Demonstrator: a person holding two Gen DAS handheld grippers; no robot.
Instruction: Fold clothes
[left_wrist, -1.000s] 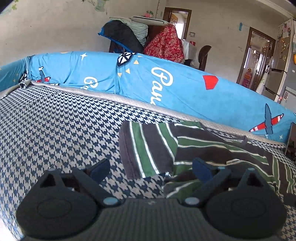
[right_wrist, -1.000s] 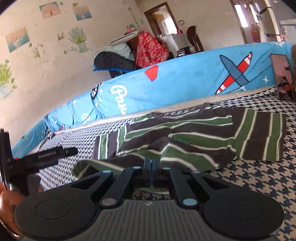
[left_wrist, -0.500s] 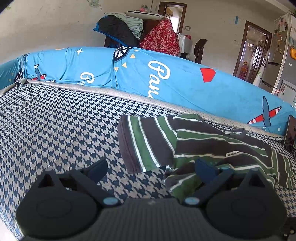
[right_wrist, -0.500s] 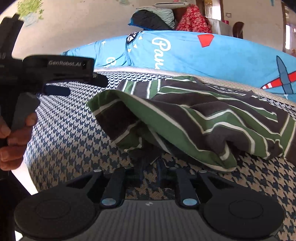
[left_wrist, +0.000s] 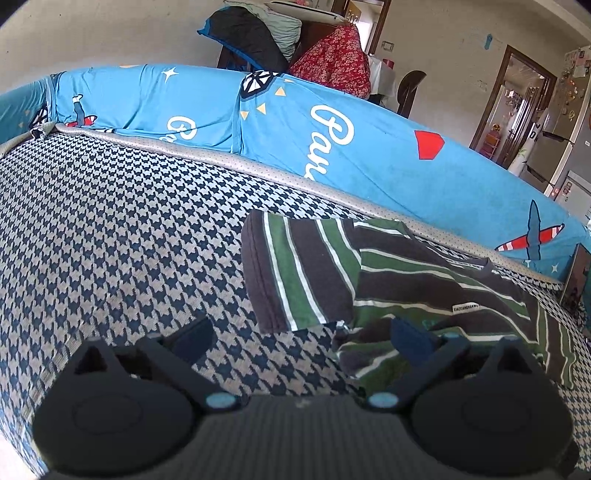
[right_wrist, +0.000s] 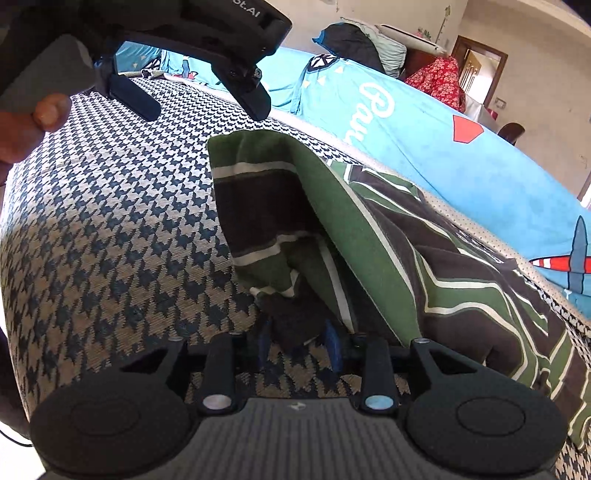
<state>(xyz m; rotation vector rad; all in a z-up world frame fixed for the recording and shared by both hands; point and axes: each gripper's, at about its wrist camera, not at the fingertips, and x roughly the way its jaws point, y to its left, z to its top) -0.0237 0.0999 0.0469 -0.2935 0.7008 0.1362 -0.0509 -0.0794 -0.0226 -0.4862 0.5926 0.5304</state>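
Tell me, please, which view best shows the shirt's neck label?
The left wrist view: the white neck label lies in the open on the striped shirt. The right wrist view shows only raised folds of the shirt; no label is visible.

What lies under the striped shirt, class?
The striped shirt lies on the houndstooth cover, which shows all around it. The right tongs pinch a lifted fold; the cover beneath the shirt itself is hidden.

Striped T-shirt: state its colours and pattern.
The T-shirt has dark brown and green bands separated by thin white stripes, clearest in the left wrist view.
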